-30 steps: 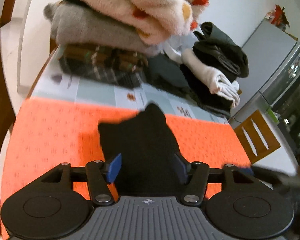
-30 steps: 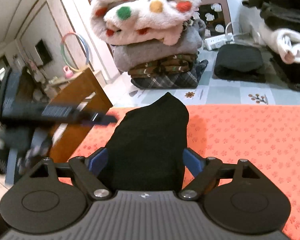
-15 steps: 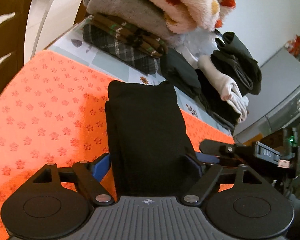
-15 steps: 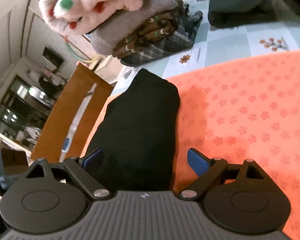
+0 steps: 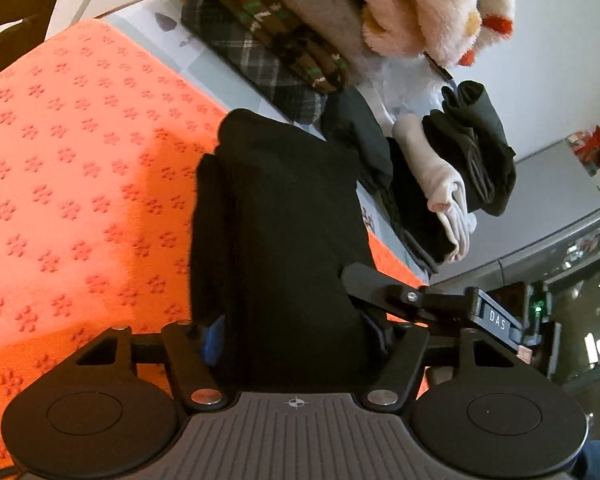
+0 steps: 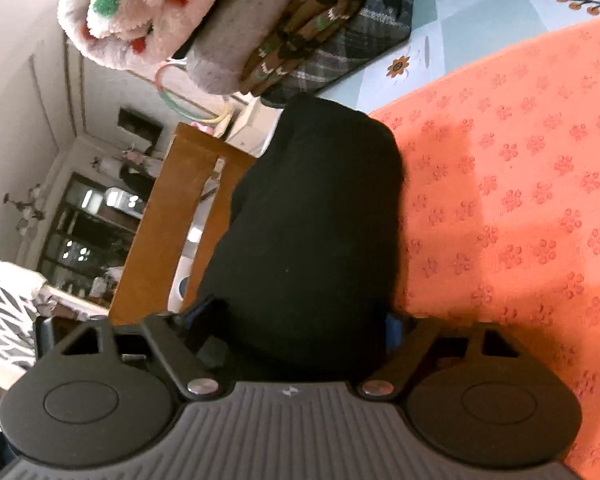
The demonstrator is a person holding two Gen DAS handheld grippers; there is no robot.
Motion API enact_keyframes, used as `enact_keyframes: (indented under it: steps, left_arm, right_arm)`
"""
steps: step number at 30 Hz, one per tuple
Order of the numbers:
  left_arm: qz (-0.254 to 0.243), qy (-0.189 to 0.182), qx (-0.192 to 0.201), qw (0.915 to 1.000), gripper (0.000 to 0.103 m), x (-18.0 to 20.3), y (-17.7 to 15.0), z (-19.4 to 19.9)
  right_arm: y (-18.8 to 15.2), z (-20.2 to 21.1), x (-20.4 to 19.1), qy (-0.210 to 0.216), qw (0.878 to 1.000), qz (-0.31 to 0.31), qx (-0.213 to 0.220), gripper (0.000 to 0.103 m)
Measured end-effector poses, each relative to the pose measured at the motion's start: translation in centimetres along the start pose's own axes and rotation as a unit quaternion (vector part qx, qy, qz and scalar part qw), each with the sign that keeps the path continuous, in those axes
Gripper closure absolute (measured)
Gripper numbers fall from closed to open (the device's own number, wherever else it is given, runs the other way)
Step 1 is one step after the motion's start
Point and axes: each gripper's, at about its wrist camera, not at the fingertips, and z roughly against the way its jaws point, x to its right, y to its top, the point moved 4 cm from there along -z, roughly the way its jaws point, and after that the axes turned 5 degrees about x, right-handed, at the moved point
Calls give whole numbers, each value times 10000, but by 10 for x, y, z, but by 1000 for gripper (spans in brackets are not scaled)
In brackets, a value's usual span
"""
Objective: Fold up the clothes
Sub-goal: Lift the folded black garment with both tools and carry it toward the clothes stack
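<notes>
A folded black garment (image 5: 276, 216) lies on the orange mat (image 5: 60, 168). My left gripper (image 5: 296, 332) is shut on its near end, the blue pads pressed into the cloth. In the right wrist view the same black garment (image 6: 312, 224) fills the middle, and my right gripper (image 6: 300, 324) is shut on its near end over the orange mat (image 6: 520, 200). The right gripper's arm (image 5: 420, 300) shows at the right of the left wrist view, beside the garment.
A stack of folded clothes (image 5: 300, 40) with a spotted fleece on top (image 5: 428, 4) stands behind the mat. Black and white folded garments (image 5: 452, 184) lie to the right. A wooden chair (image 6: 180, 216) stands off the table's left edge.
Both grippers have closed in on the black garment and tilted. The right gripper was open around it and now grips it. The garment sits closer and fuller in both views.
</notes>
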Motion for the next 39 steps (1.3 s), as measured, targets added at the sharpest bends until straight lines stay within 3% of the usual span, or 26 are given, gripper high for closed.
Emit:
enact_keyframes:
  steps: [2, 4, 12, 17, 22, 27, 33, 39]
  left_arm:
    - [78, -96, 61, 9999, 37, 6, 5, 5]
    - [67, -242, 139, 9996, 38, 17, 14, 15]
    - [-485, -579, 352, 9965, 38, 93, 80, 62]
    - [-940, -641, 503, 9922, 38, 153, 141, 103]
    - [-1540, -777, 793, 9818, 38, 213, 216, 140]
    - [-1376, -1008, 871, 9815, 38, 248, 307, 156]
    - [-1663, -979, 1161, 9743, 38, 289, 387, 118]
    - [-1393, -843, 1151, 9799, 38, 281, 429, 45]
  right_arm:
    - [6, 7, -9, -7, 10000, -20, 94, 40]
    - [16, 20, -22, 53, 9996, -44, 261, 44]
    - [75, 66, -113, 121, 9968, 256, 750, 46]
    - [123, 90, -183, 341, 9929, 386, 1071, 45]
    - [190, 104, -251, 719, 9870, 463, 1362, 44]
    - [271, 105, -302, 1119, 9800, 357, 1603, 40]
    - [373, 84, -322, 1556, 9694, -57, 1896, 39]
    - [431, 28, -276, 1271, 9736, -306, 1872, 38]
